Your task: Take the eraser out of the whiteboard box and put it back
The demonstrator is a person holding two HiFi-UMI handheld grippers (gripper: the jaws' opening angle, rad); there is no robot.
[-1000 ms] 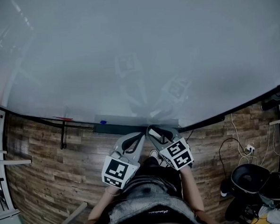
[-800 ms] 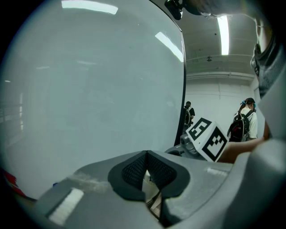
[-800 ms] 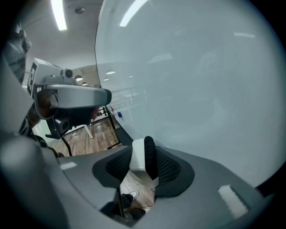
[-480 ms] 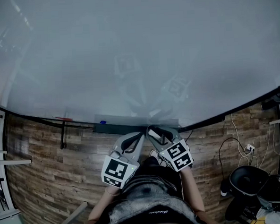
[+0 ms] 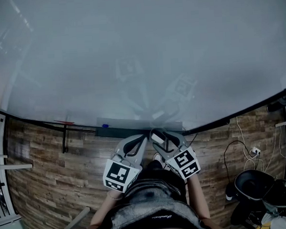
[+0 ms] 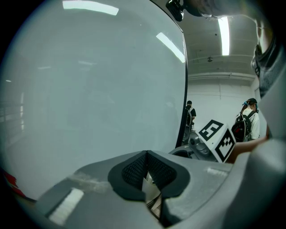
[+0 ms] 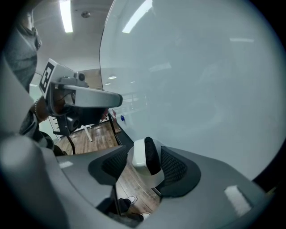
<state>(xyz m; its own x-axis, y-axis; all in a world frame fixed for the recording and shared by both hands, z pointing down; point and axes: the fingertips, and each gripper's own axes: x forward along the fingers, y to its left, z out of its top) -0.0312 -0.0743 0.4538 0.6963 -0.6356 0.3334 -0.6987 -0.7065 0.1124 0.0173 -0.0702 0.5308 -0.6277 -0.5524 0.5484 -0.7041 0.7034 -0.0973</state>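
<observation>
At the bottom middle of the head view a person holds both tools over the wooden floor (image 5: 50, 175). The left gripper (image 5: 143, 136) has its jaws pressed together with nothing between them, as its own view shows (image 6: 146, 154). Just to its right, the right gripper (image 5: 156, 132) has jaws that have just been opening and now stand spread. The white and black eraser (image 7: 139, 156) is between them, with a small gap on each side. It is at the dark box (image 5: 120, 131) under the whiteboard (image 5: 139, 53), which fills the upper frame. Whether it rests inside, I cannot tell.
</observation>
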